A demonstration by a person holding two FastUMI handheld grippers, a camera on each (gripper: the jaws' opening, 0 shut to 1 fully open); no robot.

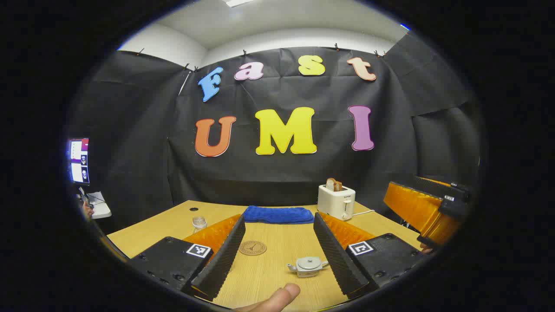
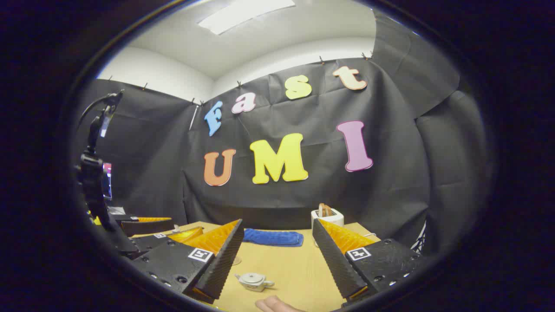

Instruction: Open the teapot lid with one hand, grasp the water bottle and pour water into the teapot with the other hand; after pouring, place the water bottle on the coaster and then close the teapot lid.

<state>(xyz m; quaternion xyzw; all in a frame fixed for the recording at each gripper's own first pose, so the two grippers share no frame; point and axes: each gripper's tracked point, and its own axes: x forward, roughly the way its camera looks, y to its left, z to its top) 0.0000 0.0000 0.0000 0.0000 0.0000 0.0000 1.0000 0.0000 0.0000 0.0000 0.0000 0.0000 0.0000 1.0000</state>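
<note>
Fingertip of a person pokes in at 6 o'clock of the left gripper view, just below the teapot. Tabletop, light wood, carries everything. Left gripper hangs over it w/ jaws spread wide, nothing between them but tabletop items farther off. Right gripper likewise spread wide, empty; a bit of hand at 6 o'clock in the right gripper view. The other gripper shows at 3 o'clock in the left gripper view, and at 9 o'clock in the right gripper view.

Blue towel lies folded at the far edge, approx 12 o'clock from the teapot. White toaster w/ bread in the slot stands at 2 o'clock, beside the towel's right end. Teapot, small, metal-looking, lid on, sits near the front, spout pointing left. Round coaster lies flat at 10 o'clock from the teapot, apart from it. Water bottle, clear, stands upright at 10 o'clock from the coaster, partly behind the left finger. Monitor glows at 9 o'clock.
</note>
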